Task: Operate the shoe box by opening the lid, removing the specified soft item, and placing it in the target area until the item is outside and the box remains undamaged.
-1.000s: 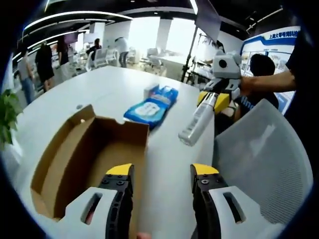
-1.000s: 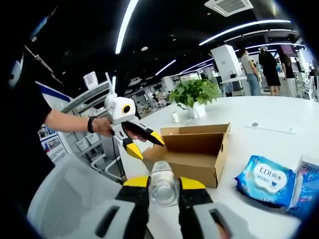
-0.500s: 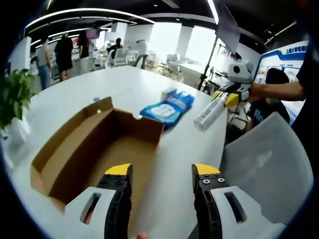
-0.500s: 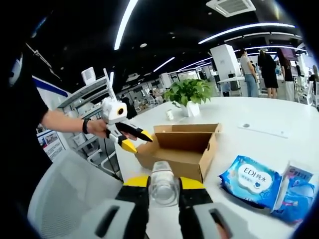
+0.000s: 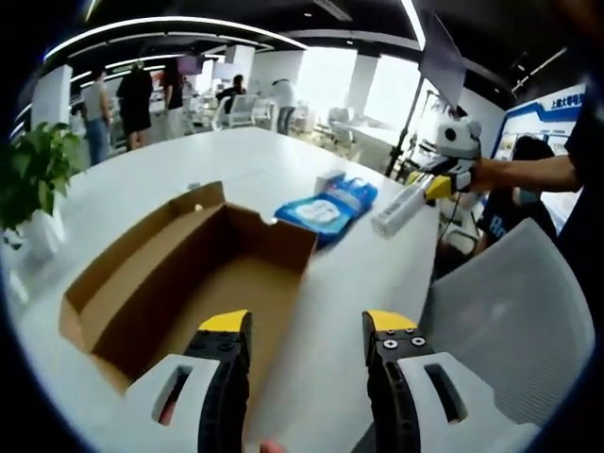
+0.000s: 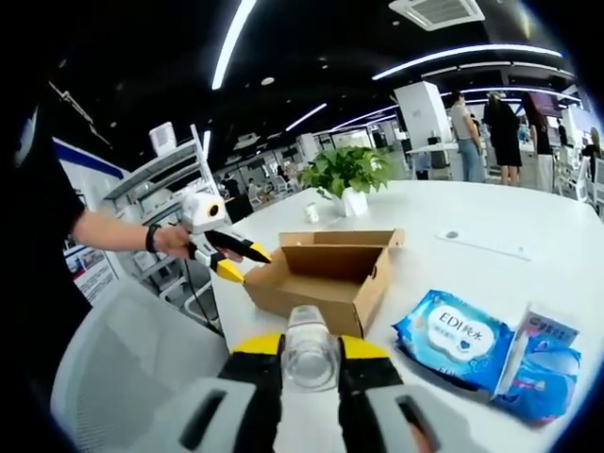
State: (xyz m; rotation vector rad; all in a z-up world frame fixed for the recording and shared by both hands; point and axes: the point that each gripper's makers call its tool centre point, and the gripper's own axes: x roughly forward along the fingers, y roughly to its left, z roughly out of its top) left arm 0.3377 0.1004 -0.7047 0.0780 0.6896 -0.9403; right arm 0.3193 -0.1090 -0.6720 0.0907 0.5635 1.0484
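A clear bottle [image 6: 309, 347] is clamped between the jaws of the right tool [image 6: 309, 363], held above the white counter [image 6: 528, 236]. The left tool [image 5: 307, 330] is spread wide, empty, over the near edge of the open box [image 5: 160, 283]. Blue packs [image 6: 456, 335] are seen ahead and right of the right tool.
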